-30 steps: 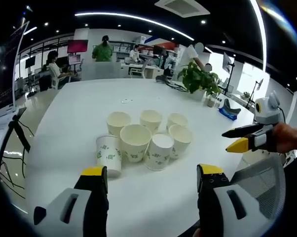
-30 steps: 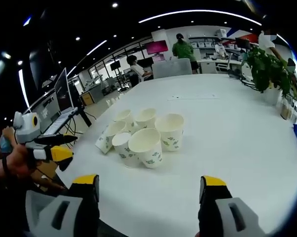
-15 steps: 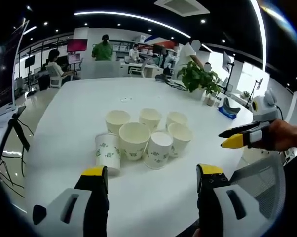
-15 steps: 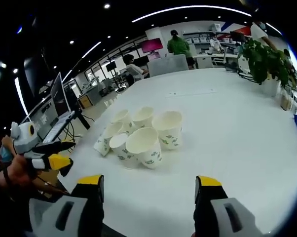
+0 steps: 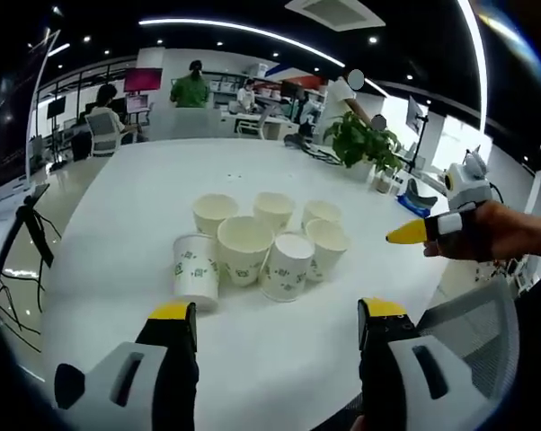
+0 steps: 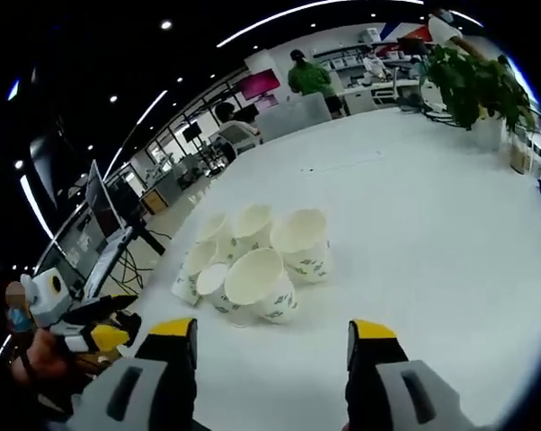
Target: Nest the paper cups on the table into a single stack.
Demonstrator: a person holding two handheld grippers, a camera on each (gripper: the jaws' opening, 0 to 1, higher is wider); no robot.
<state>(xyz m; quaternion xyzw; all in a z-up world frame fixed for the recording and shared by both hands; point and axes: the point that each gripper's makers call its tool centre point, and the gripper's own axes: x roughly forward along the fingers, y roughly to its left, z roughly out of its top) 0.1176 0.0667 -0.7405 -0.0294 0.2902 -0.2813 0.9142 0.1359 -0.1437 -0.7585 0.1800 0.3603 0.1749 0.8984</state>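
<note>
Several white paper cups with green print stand bunched together on the white table. Most stand mouth up; two at the front, one of them, look upside down. My left gripper is open, short of the cluster, with nothing between its jaws. The right gripper comes in from the right in a hand, level with the cups. In the right gripper view the same cups sit ahead of my open right gripper, and the left gripper shows at lower left.
A potted plant stands at the table's far right side. A grey mesh chair is at the near right edge. A monitor on a stand sits beyond the left edge. People are at desks far behind.
The right gripper has risen and drawn closer toward the cups in the left gripper view. Both cameras shifted slightly. The cups have not moved.
</note>
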